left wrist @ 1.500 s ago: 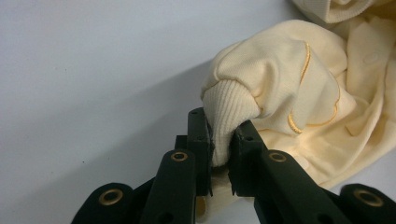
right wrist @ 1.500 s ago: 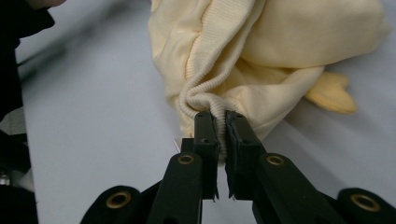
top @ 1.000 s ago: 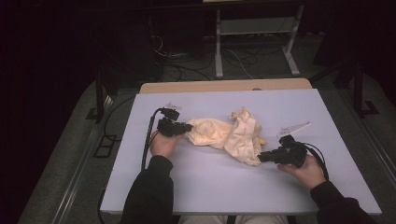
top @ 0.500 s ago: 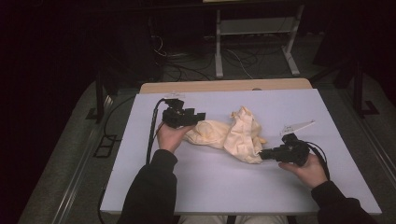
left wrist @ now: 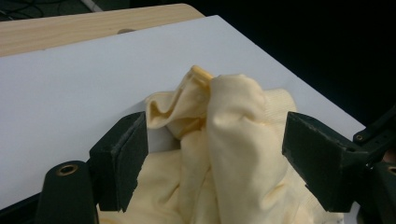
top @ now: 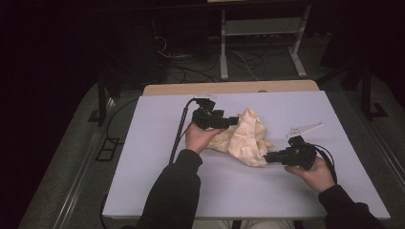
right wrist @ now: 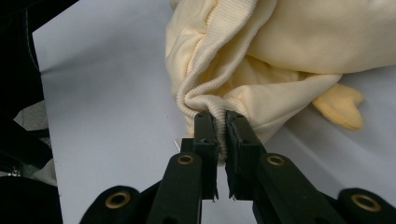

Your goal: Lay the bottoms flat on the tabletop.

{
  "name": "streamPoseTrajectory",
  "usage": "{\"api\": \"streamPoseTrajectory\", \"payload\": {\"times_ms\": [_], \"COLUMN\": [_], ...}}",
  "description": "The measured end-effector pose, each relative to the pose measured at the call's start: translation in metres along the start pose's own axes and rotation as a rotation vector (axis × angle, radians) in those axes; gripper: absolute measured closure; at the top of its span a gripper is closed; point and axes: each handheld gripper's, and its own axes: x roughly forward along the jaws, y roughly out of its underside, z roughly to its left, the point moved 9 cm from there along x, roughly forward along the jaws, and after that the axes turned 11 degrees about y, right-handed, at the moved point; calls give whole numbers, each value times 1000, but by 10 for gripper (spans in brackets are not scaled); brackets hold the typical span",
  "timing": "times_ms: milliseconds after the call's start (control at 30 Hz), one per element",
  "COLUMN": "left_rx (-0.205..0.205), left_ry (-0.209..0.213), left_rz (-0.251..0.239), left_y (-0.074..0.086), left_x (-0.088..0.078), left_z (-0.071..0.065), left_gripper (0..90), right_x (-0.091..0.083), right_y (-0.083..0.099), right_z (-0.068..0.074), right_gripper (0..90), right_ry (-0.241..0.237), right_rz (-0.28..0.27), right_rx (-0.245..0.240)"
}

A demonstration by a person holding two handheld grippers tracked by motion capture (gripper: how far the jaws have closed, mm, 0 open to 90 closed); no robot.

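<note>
A crumpled pale yellow garment (top: 243,138) lies in the middle of the white table top (top: 143,157). My left gripper (top: 234,120) hovers at the garment's far left side. In the left gripper view its jaws have just been opening and stand wide, with a raised fold of the garment (left wrist: 233,140) between the pads (left wrist: 119,163) but not pinched. My right gripper (top: 268,158) sits low at the garment's near right corner. In the right gripper view, that gripper (right wrist: 222,126) is shut on the garment's ribbed hem (right wrist: 205,95).
A strip of wooden table (top: 229,88) shows past the white top's far edge. A pale three-cornered plate (top: 304,129) sits just beyond the right gripper. On the dark floor behind are a metal shelf frame (top: 258,28) and loose cables (top: 176,52).
The left gripper let go of the garment's left end, opened, and rose and moved toward the far right, over the pile. The right gripper kept still, gripping the hem.
</note>
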Motion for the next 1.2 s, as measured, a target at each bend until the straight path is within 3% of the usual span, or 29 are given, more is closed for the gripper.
{"api": "streamPoseTrajectory", "payload": {"times_ms": [433, 533, 633, 700, 833, 933, 1000, 1200], "left_rx": [-11, -8, -2, -5, -16, -13, -7, 46], "left_ry": [59, 69, 69, 59, 88, 75, 67, 29], "left_rz": [38, 71, 106, 134, 138, 119, 102, 29], "left_y": [4, 8, 15, 19, 20, 12, 2, -45], "left_x": [33, 44, 52, 57, 58, 52, 45, 15], "left_z": [-14, -18, -18, -16, -15, -14, -14, -25], "left_gripper": [189, 192, 266, 392, 617, 714, 728, 736], "right_x": [1, 2, 3, 3, 2, -4, -12, -41], "right_y": [-1, -2, -3, -3, -6, -13, -22, -62], "right_z": [5, 7, 10, 10, 10, 7, 4, -8], "right_gripper": [825, 825, 825, 824, 825, 825, 825, 826], "right_ry": [-10, -12, -13, -11, -6, 2, 6, 31], "right_rz": [1, 3, 2, 2, -1, -18, -44, -126], "right_rx": [-14, -17, -25, -27, -22, -10, 3, 32]}}
